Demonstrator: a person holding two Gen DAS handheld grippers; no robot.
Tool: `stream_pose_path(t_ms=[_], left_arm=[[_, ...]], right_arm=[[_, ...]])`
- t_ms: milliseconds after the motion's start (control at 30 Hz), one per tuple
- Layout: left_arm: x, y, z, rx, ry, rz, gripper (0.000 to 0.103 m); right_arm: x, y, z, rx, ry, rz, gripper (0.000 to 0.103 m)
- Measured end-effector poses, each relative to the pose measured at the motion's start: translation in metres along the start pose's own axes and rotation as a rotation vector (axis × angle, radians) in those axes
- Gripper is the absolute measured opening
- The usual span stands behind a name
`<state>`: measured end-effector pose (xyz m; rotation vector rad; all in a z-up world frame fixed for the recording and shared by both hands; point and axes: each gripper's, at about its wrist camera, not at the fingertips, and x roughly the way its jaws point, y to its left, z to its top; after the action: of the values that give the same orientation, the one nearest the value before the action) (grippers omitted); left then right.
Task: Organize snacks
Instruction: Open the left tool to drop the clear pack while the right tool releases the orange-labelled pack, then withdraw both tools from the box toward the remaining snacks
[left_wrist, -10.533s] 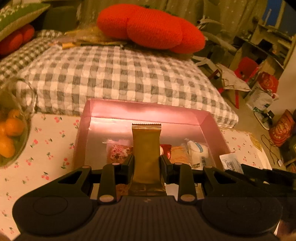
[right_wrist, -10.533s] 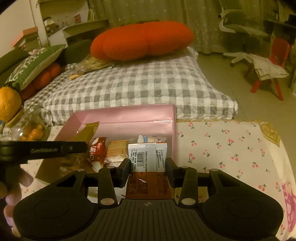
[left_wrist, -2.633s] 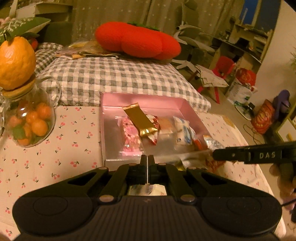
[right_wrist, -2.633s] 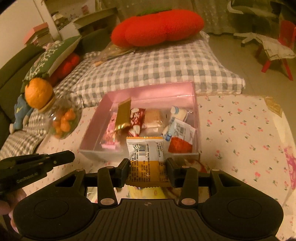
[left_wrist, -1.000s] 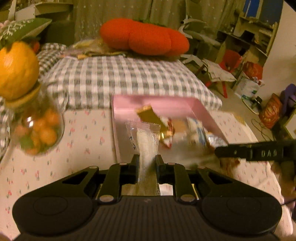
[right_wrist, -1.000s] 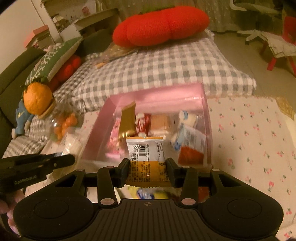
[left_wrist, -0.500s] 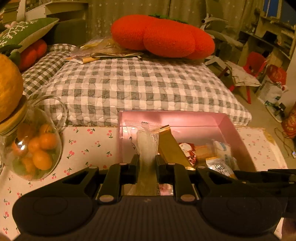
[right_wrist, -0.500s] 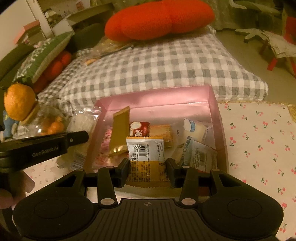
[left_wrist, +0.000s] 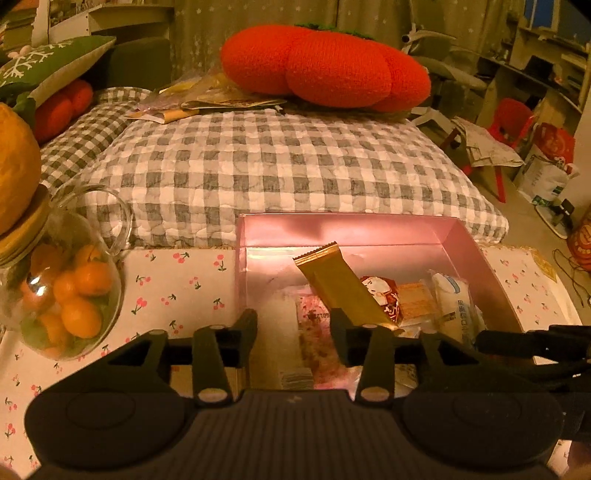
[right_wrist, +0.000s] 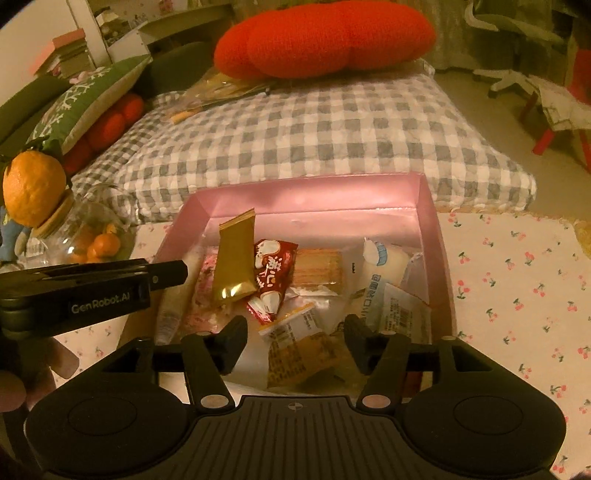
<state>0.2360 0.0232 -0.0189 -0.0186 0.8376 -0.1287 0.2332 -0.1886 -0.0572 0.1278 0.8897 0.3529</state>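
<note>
Pink box (right_wrist: 430, 206) sits on the cherry-print tablecloth (right_wrist: 517, 280), snacks piled inside. Both grippers hang over its near edge. Left gripper (left_wrist: 293, 332): jaws opening, nothing pinched; a pale clear-wrapped snack (left_wrist: 275, 332) lies below the gap. Right gripper (right_wrist: 293, 339): jaws opening, pads off the orange-and-white packet (right_wrist: 299, 343) lying loose between them. Right wrist view alone shows that packet and the left gripper's arm from the side; left wrist view alone shows the pink speckled packet (left_wrist: 317, 332) clearly. Counted in the box: one gold bar (right_wrist: 236, 266) propped up on the pile, one red wrapper (right_wrist: 273, 273), one cracker pack (right_wrist: 319, 267), two white pouches at right. One glass jar (left_wrist: 62, 291) of small oranges stands left of the box.
</note>
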Motion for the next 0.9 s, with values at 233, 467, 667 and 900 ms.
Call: stream_pose_path(t_ms=[233, 467, 667, 900], left_arm=[[-0.013, -0.003, -0.005, 0.003, -0.018, -0.012, 0.063], [-0.03, -0.005, -0.022, 0.014, -0.012, -0.048, 0.073], [-0.045, -0.004, -0.042, 0.009, 0.012, -0.085, 0.082], [-0.06, -0.006, -0.069, 0.04, 0.041, -0.101, 0.087]], right_arm=[[-0.018, -0.001, -0.001, 0.018, -0.019, -0.009, 0.067], [-0.048, -0.001, -0.011, 0.004, -0.034, -0.014, 0.072], [-0.071, -0.001, -0.027, 0.013, -0.042, -0.003, 0.079], [-0.083, 0.002, -0.056, -0.029, -0.016, -0.007, 0.081]])
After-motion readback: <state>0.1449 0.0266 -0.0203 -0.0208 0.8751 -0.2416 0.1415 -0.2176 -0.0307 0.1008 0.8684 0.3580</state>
